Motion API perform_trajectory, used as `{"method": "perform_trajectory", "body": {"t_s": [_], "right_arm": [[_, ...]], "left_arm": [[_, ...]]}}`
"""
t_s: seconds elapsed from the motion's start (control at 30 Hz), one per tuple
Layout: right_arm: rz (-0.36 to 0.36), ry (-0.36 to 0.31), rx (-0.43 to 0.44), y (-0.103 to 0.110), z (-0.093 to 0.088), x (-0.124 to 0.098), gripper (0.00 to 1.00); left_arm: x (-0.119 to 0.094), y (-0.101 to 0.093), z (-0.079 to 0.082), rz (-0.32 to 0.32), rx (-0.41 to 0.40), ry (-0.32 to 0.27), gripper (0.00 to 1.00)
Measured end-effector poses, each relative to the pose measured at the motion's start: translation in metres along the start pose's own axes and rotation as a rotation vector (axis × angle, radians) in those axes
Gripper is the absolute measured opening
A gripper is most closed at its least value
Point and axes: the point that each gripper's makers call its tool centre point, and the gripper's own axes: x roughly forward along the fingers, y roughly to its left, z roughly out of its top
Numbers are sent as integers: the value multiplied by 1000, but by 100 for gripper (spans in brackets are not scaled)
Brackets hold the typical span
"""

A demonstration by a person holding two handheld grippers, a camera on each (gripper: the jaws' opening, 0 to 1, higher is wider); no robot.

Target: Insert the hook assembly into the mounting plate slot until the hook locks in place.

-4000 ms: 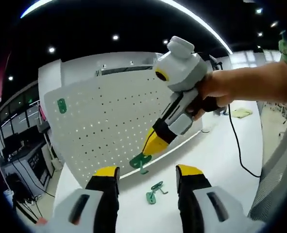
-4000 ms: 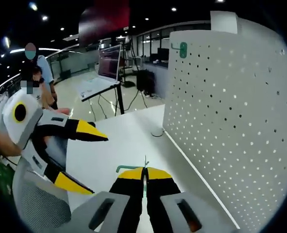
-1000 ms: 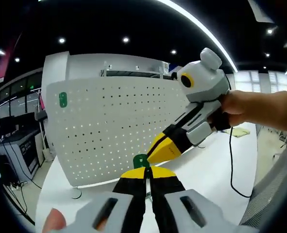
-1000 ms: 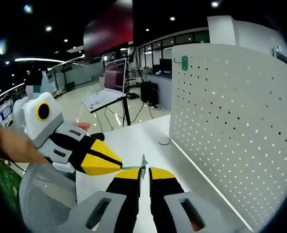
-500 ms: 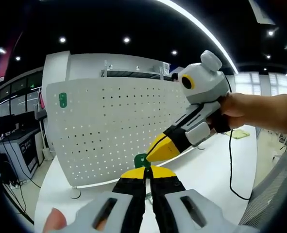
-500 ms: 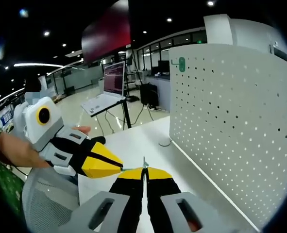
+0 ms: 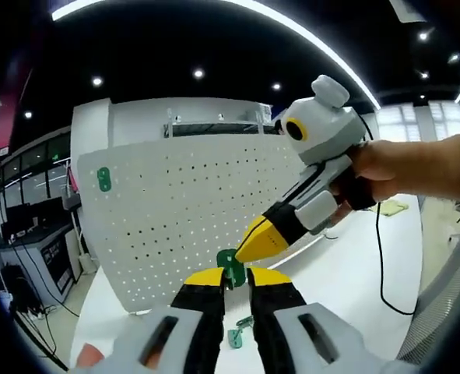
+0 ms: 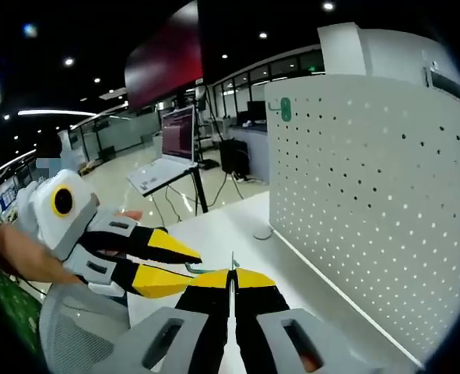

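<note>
While your right gripper [image 8: 231,279] stays clenched on the green hook [image 7: 231,269], holding it in the air in front of the white pegboard [image 7: 191,210], your left gripper [image 7: 228,278] has its jaws slightly parted on either side of that hook. A second green hook [image 7: 240,333] lies on the table [image 7: 346,265] just below, and a third [image 7: 103,179] hangs high on the pegboard.

A white table [image 7: 346,273] carries the scene, its top pale and glossy. An upright white perforated mounting plate [image 7: 183,218] stands on it, seemingly on a small round foot [image 8: 262,231], though that is blurred. A green hook assembly [image 7: 237,333] lies loose on the tabletop, and a black cable [image 7: 385,273] trails across it.
</note>
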Motion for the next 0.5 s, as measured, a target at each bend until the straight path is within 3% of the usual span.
{"method": "perform_trajectory", "body": {"t_s": [0.23, 0.5], "right_arm": [[9, -18, 4, 6, 6, -1, 0], [23, -42, 18, 10, 16, -1, 0]], "left_arm": [[0, 12, 2, 56, -25, -11, 14], [4, 16, 4, 62, -72, -21, 9]]}}
